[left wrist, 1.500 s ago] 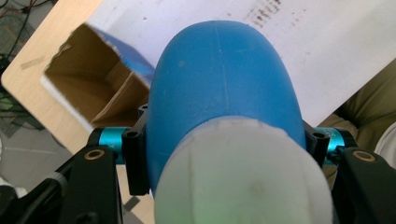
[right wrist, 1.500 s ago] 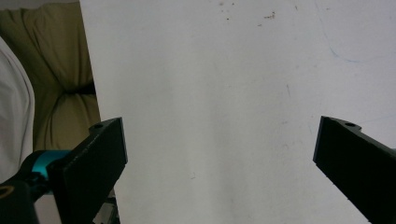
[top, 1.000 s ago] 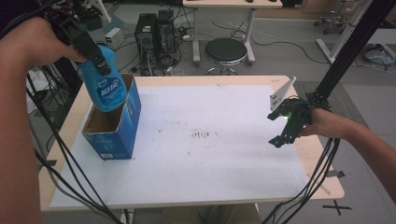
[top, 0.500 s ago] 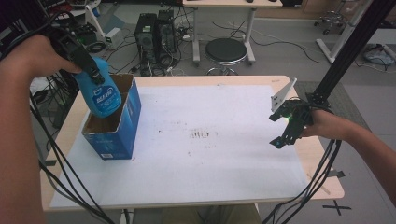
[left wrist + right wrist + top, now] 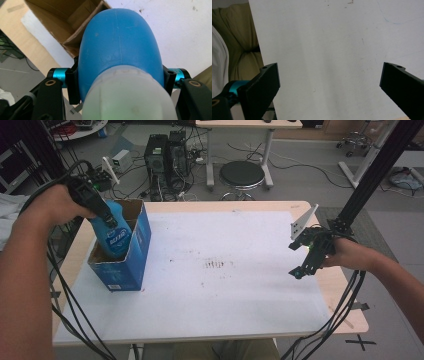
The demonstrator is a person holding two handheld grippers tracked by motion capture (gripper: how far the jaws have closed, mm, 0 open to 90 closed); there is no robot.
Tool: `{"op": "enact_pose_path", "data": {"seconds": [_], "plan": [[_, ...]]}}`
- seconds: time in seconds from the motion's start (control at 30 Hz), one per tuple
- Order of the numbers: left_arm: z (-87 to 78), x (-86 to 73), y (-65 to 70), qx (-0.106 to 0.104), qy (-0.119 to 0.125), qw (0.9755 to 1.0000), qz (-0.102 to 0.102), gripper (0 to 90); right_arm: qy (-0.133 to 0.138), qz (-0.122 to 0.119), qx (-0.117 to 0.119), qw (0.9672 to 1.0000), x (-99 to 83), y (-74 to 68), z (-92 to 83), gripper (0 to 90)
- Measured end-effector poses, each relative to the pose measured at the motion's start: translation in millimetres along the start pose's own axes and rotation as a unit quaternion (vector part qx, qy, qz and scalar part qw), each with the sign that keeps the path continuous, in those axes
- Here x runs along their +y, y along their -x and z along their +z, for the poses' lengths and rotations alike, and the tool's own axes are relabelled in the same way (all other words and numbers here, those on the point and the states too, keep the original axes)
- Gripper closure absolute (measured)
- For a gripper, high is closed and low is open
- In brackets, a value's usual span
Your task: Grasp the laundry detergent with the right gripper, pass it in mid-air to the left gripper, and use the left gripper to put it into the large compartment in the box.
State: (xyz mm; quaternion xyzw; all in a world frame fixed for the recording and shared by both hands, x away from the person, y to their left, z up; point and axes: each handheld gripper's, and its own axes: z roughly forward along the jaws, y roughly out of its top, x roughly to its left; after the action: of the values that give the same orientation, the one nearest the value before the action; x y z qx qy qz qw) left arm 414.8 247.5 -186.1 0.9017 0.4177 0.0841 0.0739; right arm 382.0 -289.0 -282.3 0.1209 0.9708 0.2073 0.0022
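A blue plastic bottle [image 5: 114, 236] with a white cap hangs partly inside an open blue cardboard box [image 5: 131, 265] at the table's left. My left gripper [image 5: 102, 215] is shut on the bottle near its neck. In the left gripper view the bottle [image 5: 120, 47] bulges between the two black jaws, its white cap [image 5: 127, 97] nearest the camera, and the box's brown inside [image 5: 60, 17] lies beyond. My right gripper [image 5: 303, 259] hovers open over the table's right side; in the right gripper view its fingers [image 5: 265, 82] stand wide apart above bare white sheet.
A white sheet [image 5: 220, 285] covers most of the wooden table [image 5: 350, 315]. A small white bracket [image 5: 303, 221] stands at the table's right rear. Cables hang off the left and right edges. Beyond the table are computer towers [image 5: 165, 155] and a black stool [image 5: 242, 174].
My left gripper has carried the bottle down, from above the box to partly inside it. The right gripper has stayed where it was.
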Motion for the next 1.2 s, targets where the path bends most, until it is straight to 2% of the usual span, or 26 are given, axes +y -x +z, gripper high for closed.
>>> {"op": "enact_pose_path", "data": {"seconds": [0.27, 0.47, 0.5, 0.77, 0.87, 1.1, 1.2], "plan": [[36.8, -8.2, -1.3, -0.009, -0.01, 0.9998, 0.012, 37.8, -0.007, 0.001, 0.005, 1.0, -1.4, -0.7, 7.7, 1.8], [60.2, -12.5, -1.8, -0.012, -0.017, 0.9992, 0.034, 37.8, -0.007, 0.004, 0.005, 1.0, -0.9, -2.1, 8.7, 1.8], [63.2, -13.3, -1.2, -0.012, -0.016, 0.9993, 0.032, 37.8, -0.007, 0.004, 0.005, 1.0, -1.2, -2.2, 8.9, 1.8], [78.3, -16.7, -0.4, -0.016, -0.024, 0.9986, 0.045, 37.7, -0.007, 0.003, 0.003, 1.0, -2.1, -4.2, 9.4, 1.8], [84.2, -19.5, -1.5, -0.019, -0.025, 0.9986, 0.041, 37.7, -0.01, 0.001, 0.003, 0.9999, -1.7, -5.0, 10.1, 1.8], [97.2, -23.8, -1.7, -0.024, -0.035, 0.9979, 0.05, 37.7, -0.013, 0.002, 0.003, 0.9999, -0.4, -5.5, 12.2, 1.8], [98.2, -24.2, -2.4, -0.027, -0.025, 0.9983, 0.045, 37.7, -0.012, -0.001, 0.004, 0.9999, 0.9, -5.9, 13.1, 1.8]]}}
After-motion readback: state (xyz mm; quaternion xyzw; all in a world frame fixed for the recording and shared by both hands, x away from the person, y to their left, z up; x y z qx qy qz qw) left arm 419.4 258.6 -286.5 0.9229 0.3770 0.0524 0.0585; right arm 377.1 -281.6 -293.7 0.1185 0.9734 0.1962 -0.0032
